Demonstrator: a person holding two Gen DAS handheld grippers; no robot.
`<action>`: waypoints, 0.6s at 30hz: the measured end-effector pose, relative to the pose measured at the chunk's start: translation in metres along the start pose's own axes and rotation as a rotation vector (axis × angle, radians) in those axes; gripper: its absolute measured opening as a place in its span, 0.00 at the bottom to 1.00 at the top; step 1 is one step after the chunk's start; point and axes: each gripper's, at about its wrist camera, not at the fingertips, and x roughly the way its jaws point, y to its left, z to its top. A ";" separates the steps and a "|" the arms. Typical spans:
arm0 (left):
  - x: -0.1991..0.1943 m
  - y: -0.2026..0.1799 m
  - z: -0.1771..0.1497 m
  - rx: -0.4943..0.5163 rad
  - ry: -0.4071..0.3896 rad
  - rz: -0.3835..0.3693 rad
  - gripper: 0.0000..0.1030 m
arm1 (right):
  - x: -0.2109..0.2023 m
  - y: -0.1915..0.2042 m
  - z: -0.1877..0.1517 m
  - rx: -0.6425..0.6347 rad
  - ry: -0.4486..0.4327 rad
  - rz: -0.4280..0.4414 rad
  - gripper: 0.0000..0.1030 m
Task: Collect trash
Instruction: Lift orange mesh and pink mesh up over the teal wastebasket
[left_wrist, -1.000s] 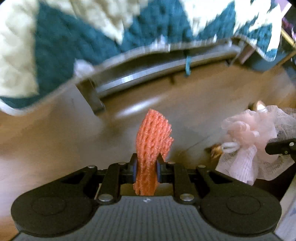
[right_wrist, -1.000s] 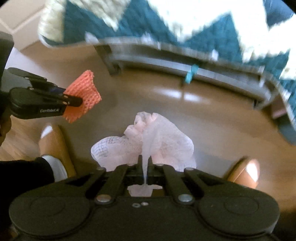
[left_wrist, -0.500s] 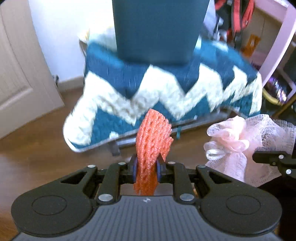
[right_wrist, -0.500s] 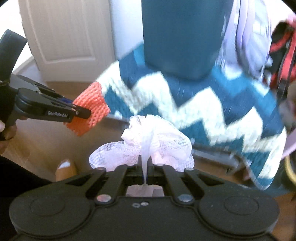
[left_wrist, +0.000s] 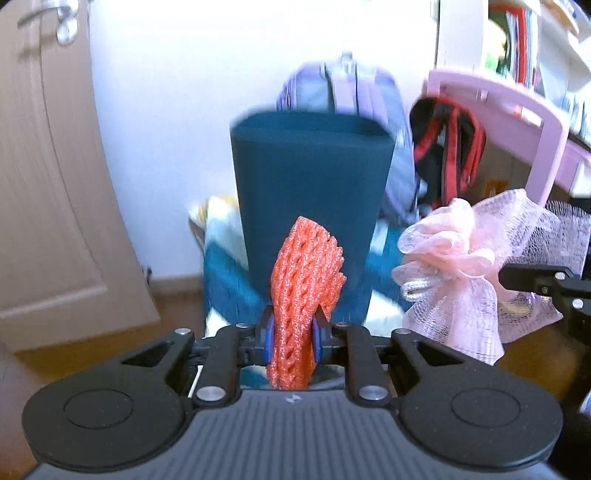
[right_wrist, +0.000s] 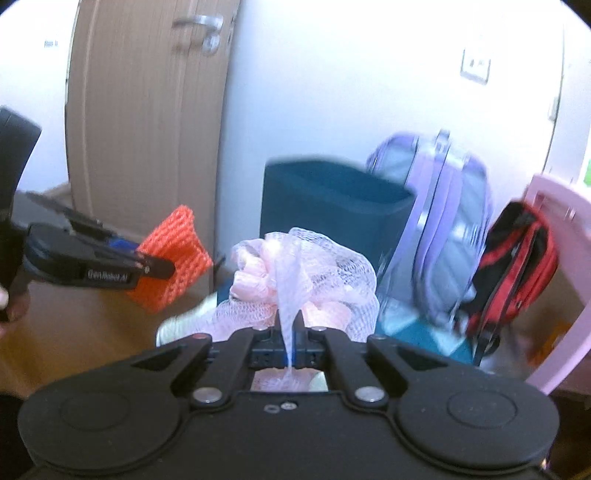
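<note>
My left tongs are clamped on the orange foam net, blue pads pressing its lower part, jaws only a narrow gap apart because the net fills it; most of the net sticks up past the tips, a bit hangs below. My right tongs are pressed fully together on a thin twisted strand of the pink mesh bundle, the rest of it ballooning loose in front of the tips. Both pieces of trash are up in the air, side by side, the pink one on the right of the left view with the right tongs' tip poking into it. Just ahead is the dark teal bin, open top, standing on a teal-and-white zigzag rug; I judge that's the drop target and the step in hand is carrying both loads to it. To do it well: keep both grips tight until each tip is over the bin's mouth, not beside the wall, go high enough that the dangling mesh clears the rim, then release one at a time. The mesh is light and snaggy, so it could cling to the pads or catch the rim; a small shake may be needed. Behind the bin are a lilac backpack and a red-and-black bag hanging by a pink desk frame; keep the mesh clear of those straps. Door on the left, wood floor below.
</note>
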 end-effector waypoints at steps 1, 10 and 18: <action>-0.005 -0.001 0.009 -0.005 -0.017 -0.002 0.18 | -0.004 -0.003 0.009 0.006 -0.019 -0.005 0.00; -0.022 -0.014 0.080 -0.027 -0.129 0.024 0.18 | -0.015 -0.032 0.083 -0.017 -0.163 -0.077 0.00; -0.001 -0.012 0.137 -0.044 -0.152 0.035 0.18 | 0.001 -0.046 0.133 -0.029 -0.212 -0.103 0.00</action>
